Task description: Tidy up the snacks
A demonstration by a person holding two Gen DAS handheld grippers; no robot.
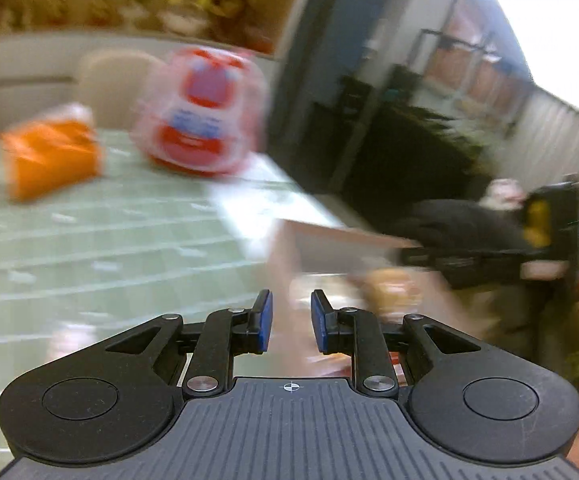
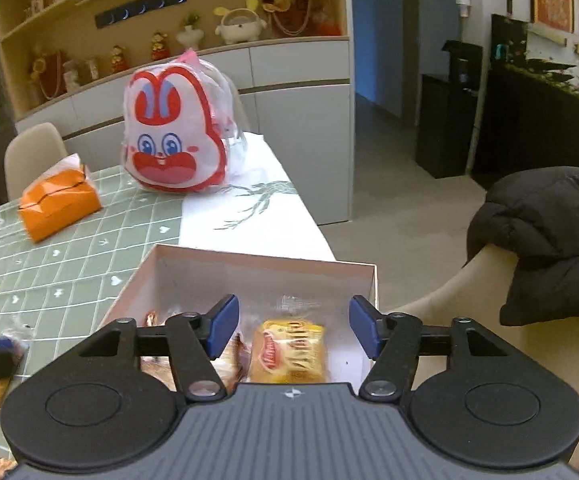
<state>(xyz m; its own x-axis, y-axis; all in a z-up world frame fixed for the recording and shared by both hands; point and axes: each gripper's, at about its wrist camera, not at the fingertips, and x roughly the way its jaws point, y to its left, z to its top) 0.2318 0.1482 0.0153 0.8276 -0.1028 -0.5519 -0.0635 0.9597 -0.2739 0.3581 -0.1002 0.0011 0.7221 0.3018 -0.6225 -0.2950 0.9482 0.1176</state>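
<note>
right wrist view: your right gripper (image 2: pixel 291 326) hangs over the open box (image 2: pixel 265 260), its blue pads (image 2: pixel 222 326) standing wide apart with nothing between them. the yellow snack packet (image 2: pixel 287 354) lies inside the box, just below the gap between the pads and slightly toward 6 o'clock of it, not touched by either pad. its long axis runs roughly 3 to 9 o'clock across the frame, printed face up, with the red logo toward 9 o'clock. more wrapped snacks (image 2: pixel 229 356) lie against it at its 9 o'clock side, partly hidden by the left finger. the box sits on the green checked tablecloth (image 2: pixel 69 264); the orange pack (image 2: pixel 59 204) lies at 10 o'clock and the rabbit-faced bag (image 2: pixel 173 136) stands upright at 11 o'clock.

left wrist view (blurred): your left gripper (image 1: pixel 291 322) shows its pads (image 1: pixel 265 322) close together but with a narrow gap, holding nothing. the box (image 1: pixel 329 248) lies at 1 o'clock of it, and your right gripper (image 1: pixel 489 252) reaches in from 3 o'clock.
</note>
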